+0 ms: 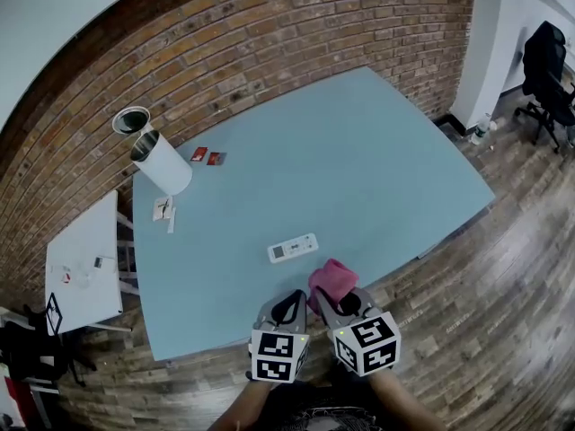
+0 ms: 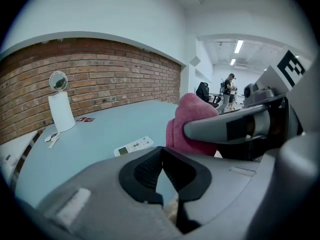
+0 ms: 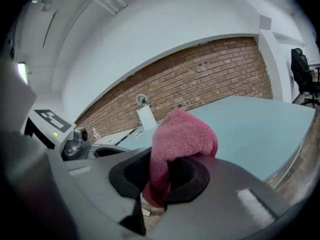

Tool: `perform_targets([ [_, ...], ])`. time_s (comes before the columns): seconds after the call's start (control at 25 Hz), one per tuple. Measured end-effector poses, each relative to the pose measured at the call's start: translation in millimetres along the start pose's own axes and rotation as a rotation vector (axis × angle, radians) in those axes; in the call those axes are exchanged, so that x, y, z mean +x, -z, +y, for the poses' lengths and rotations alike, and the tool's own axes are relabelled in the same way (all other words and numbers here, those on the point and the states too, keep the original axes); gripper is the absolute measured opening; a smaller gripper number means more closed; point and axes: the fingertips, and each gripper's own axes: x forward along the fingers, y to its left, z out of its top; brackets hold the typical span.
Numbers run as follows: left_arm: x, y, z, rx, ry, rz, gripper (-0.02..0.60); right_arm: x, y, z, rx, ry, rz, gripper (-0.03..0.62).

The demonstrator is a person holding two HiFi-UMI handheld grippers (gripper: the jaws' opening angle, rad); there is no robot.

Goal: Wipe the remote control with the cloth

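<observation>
**A:** What does the picture looking down from the head show?

**B:** A large pale blue desk (image 1: 377, 160) set against a brick wall (image 1: 296, 34) on a wooden floor (image 1: 503, 277). A white remote control (image 1: 293, 248) lies flat, buttons up, close to the desk's near edge.

**A:** And the cloth?

**B:** A pink cloth (image 3: 182, 134) is pinched in the right gripper (image 3: 166, 170). Its jaws are closed on the lower folds, and the rest bunches up above them. From above, it sits over the near edge of the desk, just on this side of the remote control and apart from it.

**A:** The other hand?

**B:** The left gripper (image 2: 162, 156) is beside the right one, jaws pressed together with nothing in them. In its own view the remote control is ahead, with only bare desk between, and the cloth is close on the right.

**A:** What else is around?

**B:** At the desk's far left corner stands a white cylinder (image 1: 163, 162) with a small round mirror (image 1: 132, 119) by it. Two red cards (image 1: 207, 157) and some white paper scraps (image 1: 164, 209) lie near it, all well apart from the remote control. A small white side table (image 1: 85, 263) stands left of the desk. A black office chair (image 1: 548, 61) is at the far right. In the left gripper view, a person (image 2: 230, 86) stands far off.
</observation>
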Motion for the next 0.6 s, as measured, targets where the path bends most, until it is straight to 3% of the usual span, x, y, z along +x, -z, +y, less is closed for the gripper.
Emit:
perform_targets([
  [0.08,3,3,4,0.017,-0.001,0.018,0.003,2,-2,-4,0.002,-0.016,0.001,0.063],
  [0.16,7,8,11,0.043,0.004,0.052,0.051,6,-3,-6,0.005,-0.024,0.005,0.063],
  [0.36,18,10,40,0.141,-0.002,0.105,0.068,20,2,-2,0.002,-0.046,0.036,0.064],
  [0.6,48,15,68,0.247,0.063,0.156,0.121,42,3,-11,0.002,-0.03,0.062,0.063],
])
